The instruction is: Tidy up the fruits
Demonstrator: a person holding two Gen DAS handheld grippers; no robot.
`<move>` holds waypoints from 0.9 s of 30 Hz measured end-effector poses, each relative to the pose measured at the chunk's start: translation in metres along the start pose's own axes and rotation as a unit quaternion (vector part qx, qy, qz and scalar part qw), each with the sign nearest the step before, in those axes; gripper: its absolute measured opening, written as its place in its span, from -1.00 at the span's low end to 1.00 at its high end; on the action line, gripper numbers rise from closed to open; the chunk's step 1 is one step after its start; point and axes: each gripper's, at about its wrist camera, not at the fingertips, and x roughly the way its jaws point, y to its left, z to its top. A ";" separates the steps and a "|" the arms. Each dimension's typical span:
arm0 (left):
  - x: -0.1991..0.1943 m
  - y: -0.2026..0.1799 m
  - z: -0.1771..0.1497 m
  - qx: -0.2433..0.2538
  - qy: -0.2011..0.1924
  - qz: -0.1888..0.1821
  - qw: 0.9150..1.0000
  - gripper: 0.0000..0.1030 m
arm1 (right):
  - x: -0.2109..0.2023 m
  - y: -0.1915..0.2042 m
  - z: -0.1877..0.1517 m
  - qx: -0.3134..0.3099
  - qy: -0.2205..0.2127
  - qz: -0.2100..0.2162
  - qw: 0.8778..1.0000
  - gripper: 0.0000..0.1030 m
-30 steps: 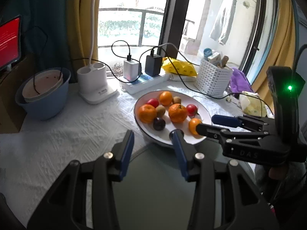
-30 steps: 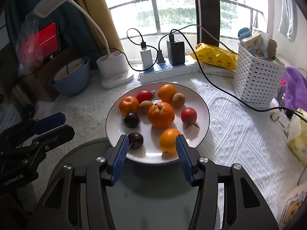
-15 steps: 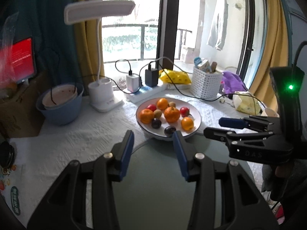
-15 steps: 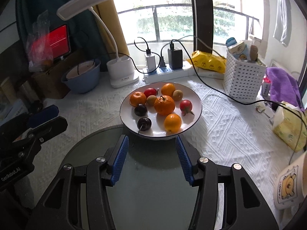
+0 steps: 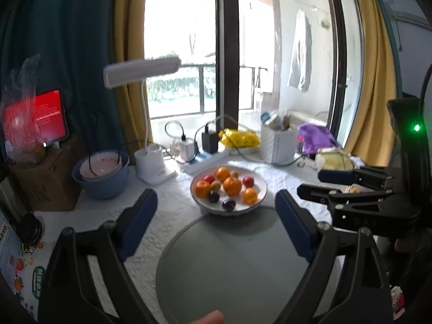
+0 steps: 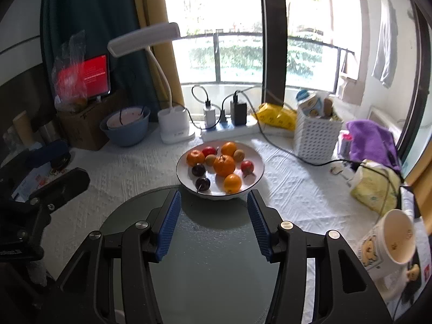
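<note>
White plate (image 6: pixel 253 162) of fruit sat on the cloth-covered worktop (image 6: pixel 291 189), its near rim overlapping the far edge of a round grey-green mat (image 6: pixel 216 256). On the plate: a large orange (image 6: pixel 224 165) at centre; two smaller oranges behind it, one to the left (image 6: pixel 195 157) and one at the far rim (image 6: pixel 229 148); a fourth orange (image 6: pixel 232 183) at the near rim. Two dark plums (image 6: pixel 198 169) lay left of the large orange, the nearer one (image 6: pixel 202 183) by the near rim. A red fruit (image 6: pixel 247 166) lay right of the large orange; another red one (image 6: pixel 208 151) was at the far left. Two brownish fruits, possibly kiwis, sat close behind the large orange; the view was too soft to be sure.

Left claw (image 5: pixel 216 202) hung over the mat, short of the plate, its jaws opening and already wide, nothing between them. Right claw (image 6: pixel 213 203) hung just short of the plate's near rim, jaws partly spread, gripping nothing.

Beyond the plate: white desk lamp (image 6: pixel 172 127), power strip (image 6: pixel 229 132), blue bowl (image 6: pixel 125 132) to the left, white perforated basket (image 6: pixel 316 137) to the right.
</note>
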 end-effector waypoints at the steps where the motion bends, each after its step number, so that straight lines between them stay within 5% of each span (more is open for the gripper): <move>1: -0.004 -0.002 0.002 -0.002 -0.008 0.004 1.000 0.75 | -0.007 0.000 0.001 0.000 -0.007 -0.003 1.000 0.05; 12: -0.073 -0.013 0.031 -0.008 -0.122 0.028 0.992 0.78 | -0.084 0.005 0.016 -0.019 -0.091 -0.027 0.995 0.05; 27: -0.105 -0.011 0.058 -0.027 -0.153 0.028 0.988 0.86 | -0.152 0.008 0.033 -0.036 -0.170 -0.056 0.983 0.12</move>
